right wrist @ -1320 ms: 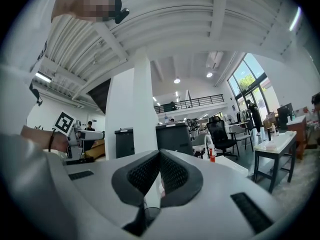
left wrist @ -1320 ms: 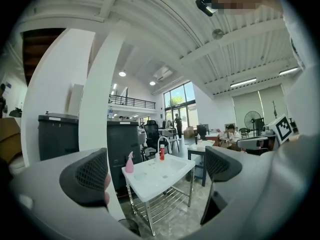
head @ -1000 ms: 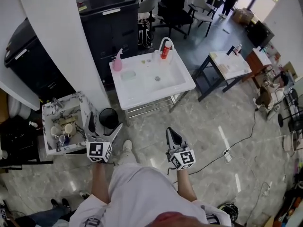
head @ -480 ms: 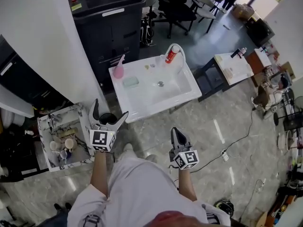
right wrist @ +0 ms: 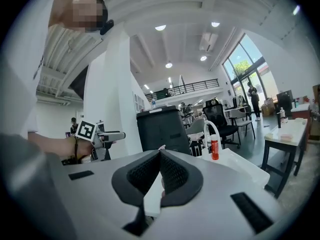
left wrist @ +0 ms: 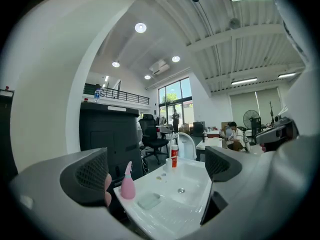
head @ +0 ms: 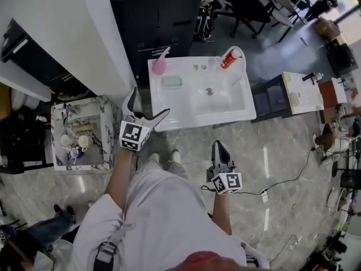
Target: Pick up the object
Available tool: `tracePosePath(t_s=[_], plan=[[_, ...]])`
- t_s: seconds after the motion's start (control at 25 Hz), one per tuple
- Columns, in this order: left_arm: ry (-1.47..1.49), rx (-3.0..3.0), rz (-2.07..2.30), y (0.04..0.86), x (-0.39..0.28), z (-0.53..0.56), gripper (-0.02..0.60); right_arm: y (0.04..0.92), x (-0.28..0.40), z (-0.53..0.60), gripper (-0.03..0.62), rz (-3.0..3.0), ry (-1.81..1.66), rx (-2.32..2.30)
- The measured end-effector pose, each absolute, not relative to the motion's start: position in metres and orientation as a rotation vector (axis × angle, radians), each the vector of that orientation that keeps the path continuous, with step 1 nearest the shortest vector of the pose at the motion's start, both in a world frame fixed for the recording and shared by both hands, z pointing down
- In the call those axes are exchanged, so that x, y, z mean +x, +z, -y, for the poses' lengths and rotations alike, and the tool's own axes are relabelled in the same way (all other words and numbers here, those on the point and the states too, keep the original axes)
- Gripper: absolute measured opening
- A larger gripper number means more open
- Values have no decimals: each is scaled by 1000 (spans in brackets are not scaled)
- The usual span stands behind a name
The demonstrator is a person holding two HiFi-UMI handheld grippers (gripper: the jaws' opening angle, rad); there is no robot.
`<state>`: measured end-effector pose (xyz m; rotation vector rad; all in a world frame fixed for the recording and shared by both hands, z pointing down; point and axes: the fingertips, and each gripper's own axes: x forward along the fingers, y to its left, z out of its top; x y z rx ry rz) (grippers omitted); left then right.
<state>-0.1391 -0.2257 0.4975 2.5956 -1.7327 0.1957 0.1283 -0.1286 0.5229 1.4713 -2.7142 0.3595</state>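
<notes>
With the left gripper (head: 148,107) spread wide and the right gripper (head: 219,149) pressed together and empty, the pink spray bottle (head: 159,65) at the sink's (head: 175,103) back-left corner looks light and slick, so grip its body.

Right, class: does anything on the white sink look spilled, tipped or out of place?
Nothing stands out. On the white sink, the pink spray bottle and the red bottle stand upright, and the green pad lies flat. No spill shows.

Head view steeply down; both gripper views forward, toward shared sink (head: 186,109)
</notes>
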Motion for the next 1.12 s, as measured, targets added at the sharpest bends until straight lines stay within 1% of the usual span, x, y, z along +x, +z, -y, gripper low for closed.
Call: tracePosePath(t_s=[0.28, 0.56, 0.88, 1.12], plan=[[381, 2601, 1737, 538, -108, 260, 589, 541, 153, 154, 3, 2748, 399, 1381], [663, 2635, 1616, 601, -95, 307, 588, 559, 175, 163, 3, 2659, 472, 1463], [1061, 2638, 1313, 713, -95, 366, 584, 582, 197, 156, 3, 2460, 559, 1645], [1324, 2604, 1032, 785, -95, 408, 568, 599, 207, 140, 3, 2296, 631, 1800]])
